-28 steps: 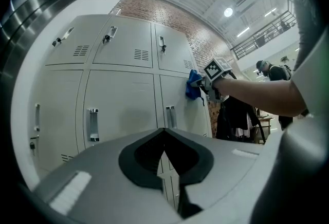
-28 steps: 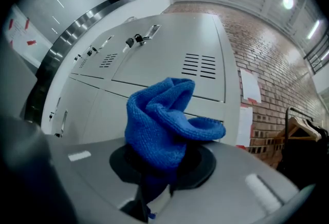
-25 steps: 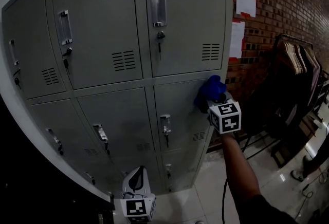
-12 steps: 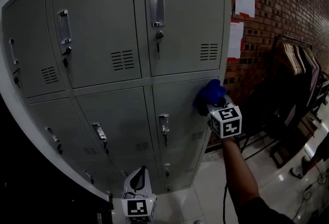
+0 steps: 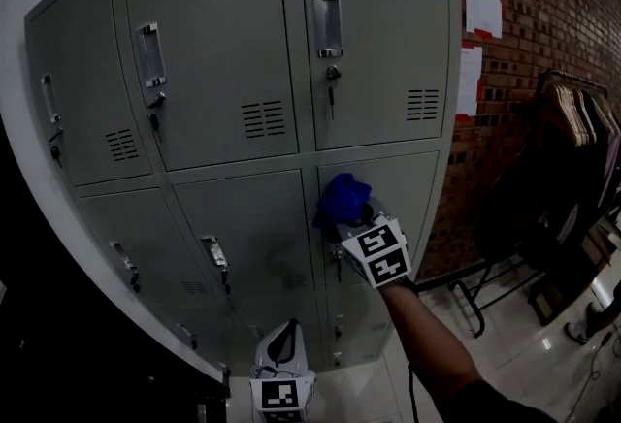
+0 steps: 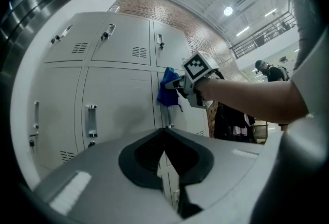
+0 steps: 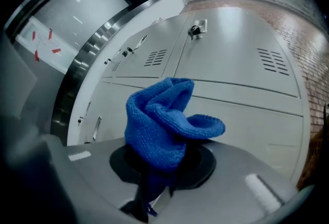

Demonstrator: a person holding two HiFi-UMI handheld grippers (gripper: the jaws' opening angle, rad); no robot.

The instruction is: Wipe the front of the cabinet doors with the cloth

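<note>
The right tongs are clamped on a bunched blue knitted cloth. They grip its lower folds, so the loose upper wad stands proud of the jaws and can meet the metal first. An outstretched forearm holds the cloth up against the grey locker cabinet. It sits at the left edge of the middle-row right door, just beside the seam with the neighbouring door and above where that door's latch would be. The cloth looks pressed to the panel, though real contact cannot be confirmed from here. Only a small wad faces the door, so each stroke probably cleans a narrow band and the pass will need many overlapping sweeps. The upper doors carry a pull handle, a hanging key and vent slots. The knit could snag on any of these, so skirting them seems wise. The left tongs hang low near the cabinet's foot with their jaws drawn together on nothing, pointing up at the doors. They appear parked out of the wiping arm's way. A brick wall and a clothes rack stand to the right, well apart from the work.
</note>
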